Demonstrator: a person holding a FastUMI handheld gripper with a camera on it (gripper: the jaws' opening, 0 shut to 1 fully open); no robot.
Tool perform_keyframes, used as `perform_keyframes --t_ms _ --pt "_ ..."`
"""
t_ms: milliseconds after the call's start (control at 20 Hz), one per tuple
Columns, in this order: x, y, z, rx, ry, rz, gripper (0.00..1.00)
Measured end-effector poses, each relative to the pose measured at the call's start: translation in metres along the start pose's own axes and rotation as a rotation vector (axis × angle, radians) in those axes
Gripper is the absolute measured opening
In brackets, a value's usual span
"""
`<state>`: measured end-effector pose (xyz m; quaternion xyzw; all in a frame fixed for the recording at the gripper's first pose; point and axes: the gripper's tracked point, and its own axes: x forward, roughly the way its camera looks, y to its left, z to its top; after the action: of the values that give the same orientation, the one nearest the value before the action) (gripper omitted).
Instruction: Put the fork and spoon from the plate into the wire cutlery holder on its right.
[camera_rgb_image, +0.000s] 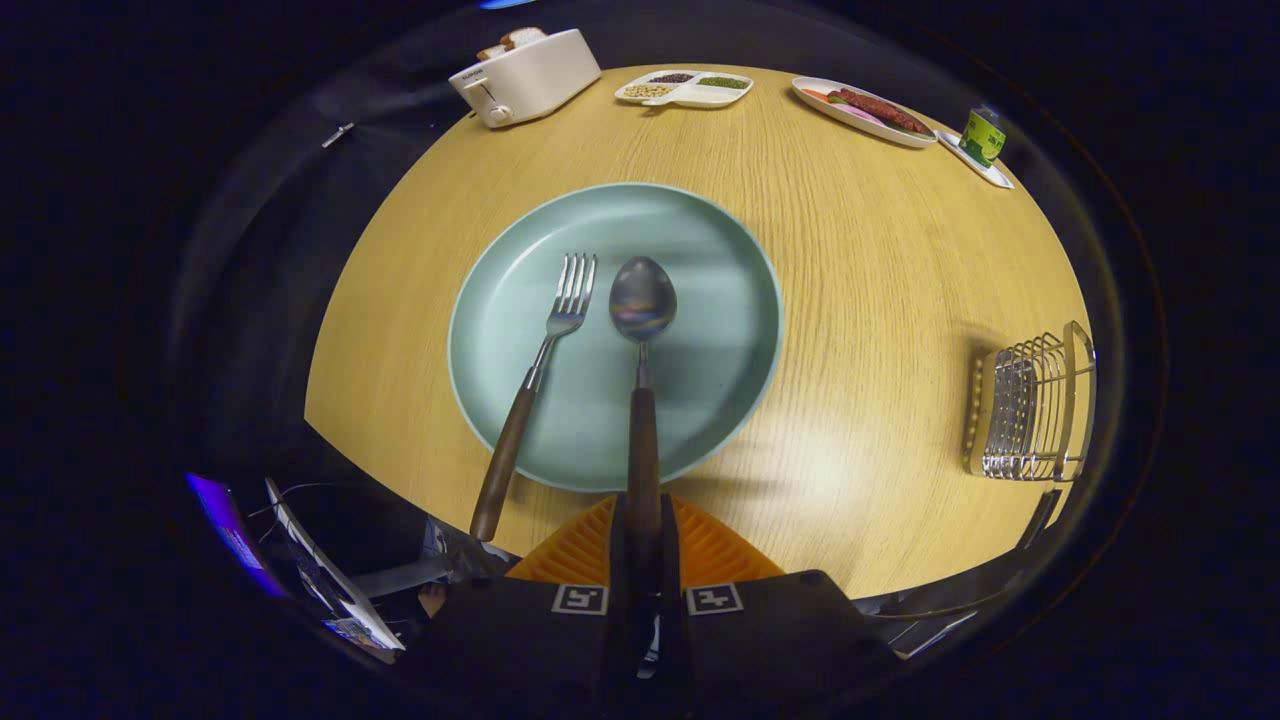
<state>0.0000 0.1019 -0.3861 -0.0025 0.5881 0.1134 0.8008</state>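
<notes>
Pale wood counter (860, 300) carries a teal plate (700, 400) with a fork (530, 385) and spoon (640, 370) lying side by side, steel heads on the plate, dark wooden handles overhanging its near rim. Closed narrowly, the claw (643, 545) grips the spoon's handle end between its fingers. Held so far back, the spoon could pivot or slip in transit. Off to the right stands the wire cutlery holder (1030, 405), well apart from the plate.
</notes>
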Motion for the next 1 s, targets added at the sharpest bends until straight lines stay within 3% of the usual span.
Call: perform_keyframes --t_ms 650,1000 --pt "-0.080 -0.004 0.047 0.002 -0.237 0.053 0.13" --pt "-0.077 -0.008 0.052 0.031 -0.253 0.067 0.13"
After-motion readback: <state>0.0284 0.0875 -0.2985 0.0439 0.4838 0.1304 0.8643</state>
